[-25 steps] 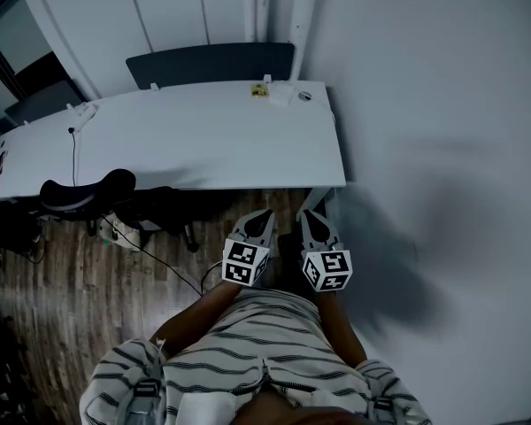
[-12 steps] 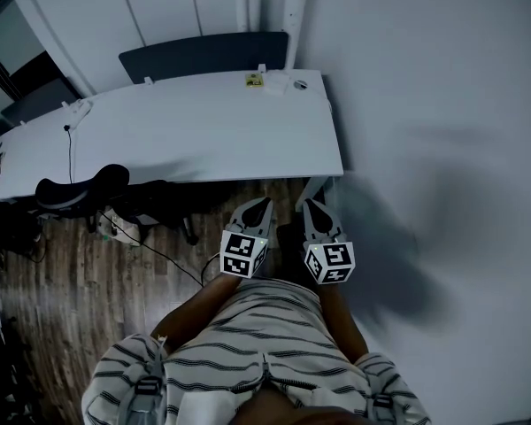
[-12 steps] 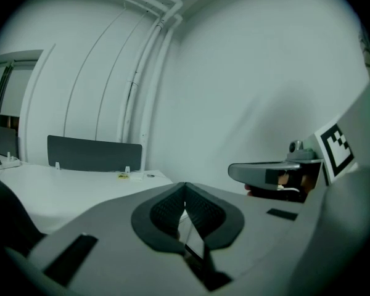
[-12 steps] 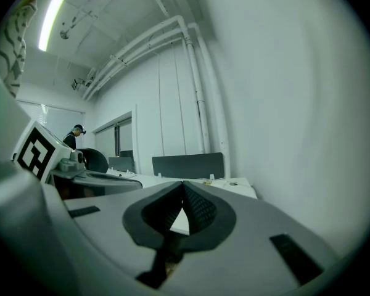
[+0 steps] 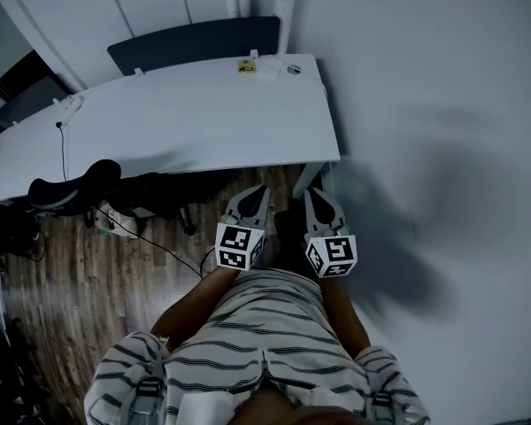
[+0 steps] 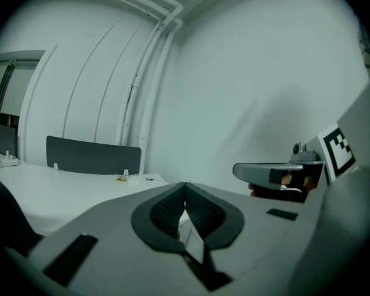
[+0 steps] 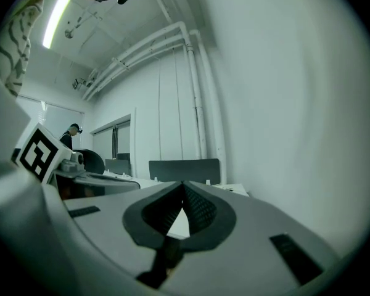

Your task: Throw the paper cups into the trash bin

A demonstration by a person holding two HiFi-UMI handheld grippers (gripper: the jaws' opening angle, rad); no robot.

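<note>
The left gripper (image 5: 258, 193) and right gripper (image 5: 310, 193) sit side by side, jaws closed on nothing, pointing at the long white worktop (image 5: 186, 127). Small pale items (image 5: 273, 66) lie at its far right corner, well ahead and likely nearer the right gripper. They are too small to confirm as paper cups. No trash bin shows.

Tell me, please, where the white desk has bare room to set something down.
The white desk is bare across its broad middle, between the cable at its left end and the small items at its far right corner. Crowded below, round the office chair and floor cords.
</note>
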